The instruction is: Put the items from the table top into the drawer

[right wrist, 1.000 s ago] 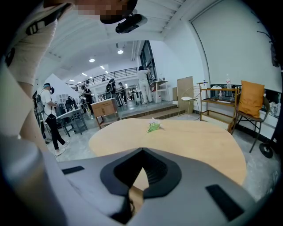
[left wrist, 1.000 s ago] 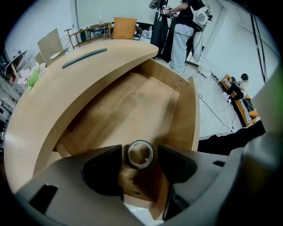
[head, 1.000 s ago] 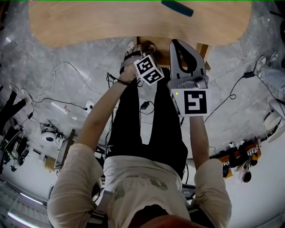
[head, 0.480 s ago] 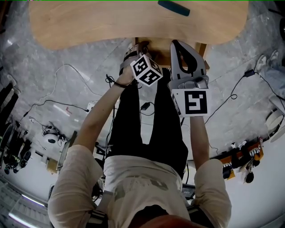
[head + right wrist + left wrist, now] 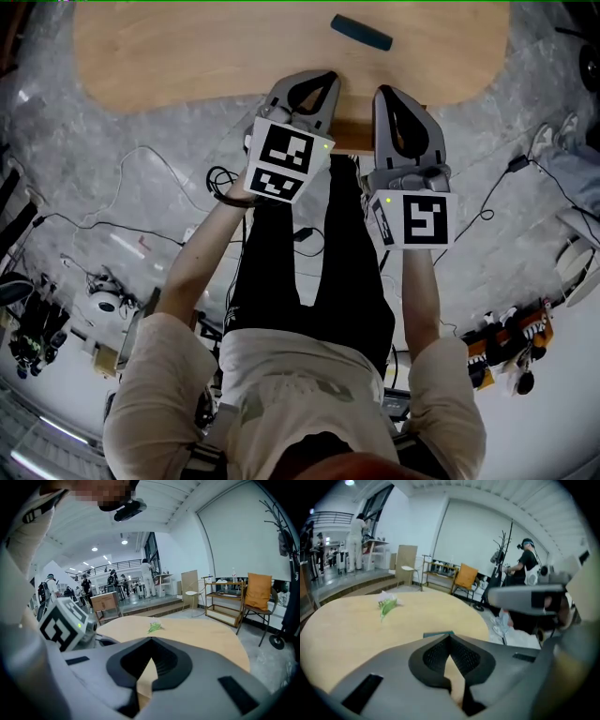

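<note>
Hovering at the wooden table's (image 5: 187, 56) near edge, the left gripper (image 5: 324, 79) has just clenched its jaws on nothing; the right gripper (image 5: 388, 94) beside it is likewise closed and empty. Their cubes (image 5: 281, 159) bear black-and-white square markers. A flat teal bar (image 5: 361, 32) lies farther in on bare wood, with a green-and-white packet (image 5: 387, 604) beyond it.

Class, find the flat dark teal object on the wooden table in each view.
Head view: flat dark teal object, top centre.
Left gripper view: thin strip at mid-picture, low on the tabletop.
Right gripper view: not in it.
Shared landmark: light wooden table.
</note>
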`<state>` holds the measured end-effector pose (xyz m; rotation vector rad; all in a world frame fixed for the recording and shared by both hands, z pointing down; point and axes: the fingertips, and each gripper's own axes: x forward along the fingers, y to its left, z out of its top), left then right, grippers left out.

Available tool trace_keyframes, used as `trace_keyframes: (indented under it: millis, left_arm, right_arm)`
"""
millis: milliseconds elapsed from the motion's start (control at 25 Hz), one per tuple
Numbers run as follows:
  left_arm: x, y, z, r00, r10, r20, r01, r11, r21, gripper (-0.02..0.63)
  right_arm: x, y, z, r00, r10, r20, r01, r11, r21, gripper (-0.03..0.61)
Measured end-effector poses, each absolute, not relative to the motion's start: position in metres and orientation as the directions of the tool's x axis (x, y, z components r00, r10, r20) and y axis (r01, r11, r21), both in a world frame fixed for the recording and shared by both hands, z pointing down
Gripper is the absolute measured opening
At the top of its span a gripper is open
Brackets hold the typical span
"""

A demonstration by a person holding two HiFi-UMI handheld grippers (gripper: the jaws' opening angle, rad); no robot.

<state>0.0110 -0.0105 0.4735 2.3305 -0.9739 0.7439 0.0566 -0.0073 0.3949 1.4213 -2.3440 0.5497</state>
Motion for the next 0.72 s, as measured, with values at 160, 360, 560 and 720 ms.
trace_keyframes:
  millis: [160,360,560,720]
  left_arm:
    - [0.011,-0.032,0.445,0.595,-0.553,0.584,-0.785,-0.556,0.273,0.008]
    - [0.005,-0.034,0.441,0.570,-0.584,0.578,-0.814,-0.498,0.300,0.008]
    - [-0.022,-0.057,0.445,0.475,-0.649,0.594,-0.877,-0.408,0.255,0.008]
    - [-0.061,-0.120,0.471,0.360,-0.682,0.636,-0.929,-0.323,0.180,0.080]
  right_arm:
    - [0.055,-0.009,0.395,-0.438,-0.760,0.481,-0.893,0.428,-0.137,0.002]
    - [0.049,-0.012,0.393,-0.445,-0.757,0.479,-0.888,0.441,-0.130,0.002]
    - [0.054,-0.017,0.392,-0.434,-0.764,0.478,-0.894,0.433,-0.120,0.002]
    - [0.057,-0.021,0.393,-0.428,-0.767,0.479,-0.897,0.424,-0.123,0.002]
